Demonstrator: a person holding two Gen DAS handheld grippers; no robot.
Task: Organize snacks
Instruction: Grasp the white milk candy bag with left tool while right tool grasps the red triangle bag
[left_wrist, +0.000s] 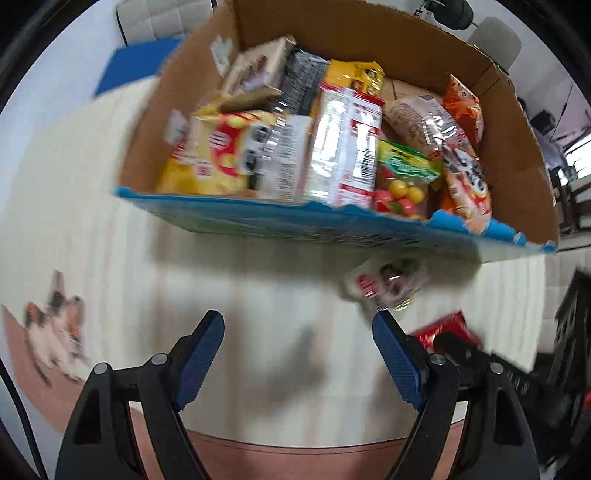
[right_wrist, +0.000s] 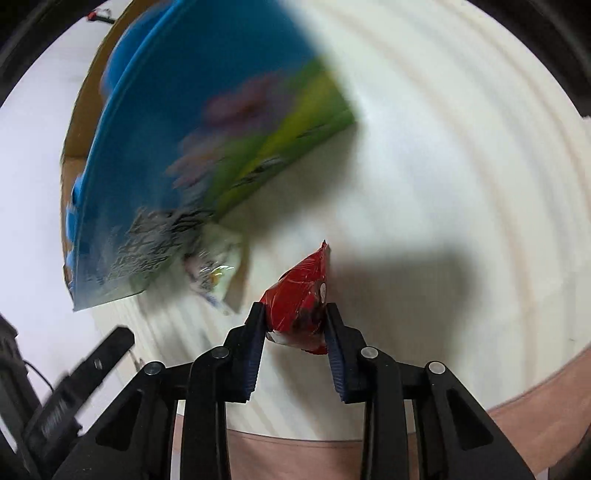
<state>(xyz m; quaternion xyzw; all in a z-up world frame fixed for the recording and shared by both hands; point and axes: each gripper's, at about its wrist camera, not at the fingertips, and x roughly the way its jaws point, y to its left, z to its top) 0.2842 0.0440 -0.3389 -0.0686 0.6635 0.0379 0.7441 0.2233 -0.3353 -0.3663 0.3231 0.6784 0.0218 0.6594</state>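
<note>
A cardboard box (left_wrist: 509, 122) with a blue printed front (left_wrist: 295, 221) stands on the pale ribbed mat and holds several snack packets (left_wrist: 343, 147). My left gripper (left_wrist: 298, 325) is open and empty, in front of the box. A clear packet with a red label (left_wrist: 384, 284) lies on the mat by the box front. My right gripper (right_wrist: 295, 310) is shut on a red snack packet (right_wrist: 301, 295), held above the mat near the box's blue side (right_wrist: 207, 110). The red packet also shows at the right of the left wrist view (left_wrist: 443, 328).
The ribbed mat (right_wrist: 461, 155) lies on a brown table (left_wrist: 295, 458). A cat picture (left_wrist: 55, 332) is printed at the mat's left. The clear packet also shows by the box corner in the right wrist view (right_wrist: 218, 269). Chairs stand behind the box.
</note>
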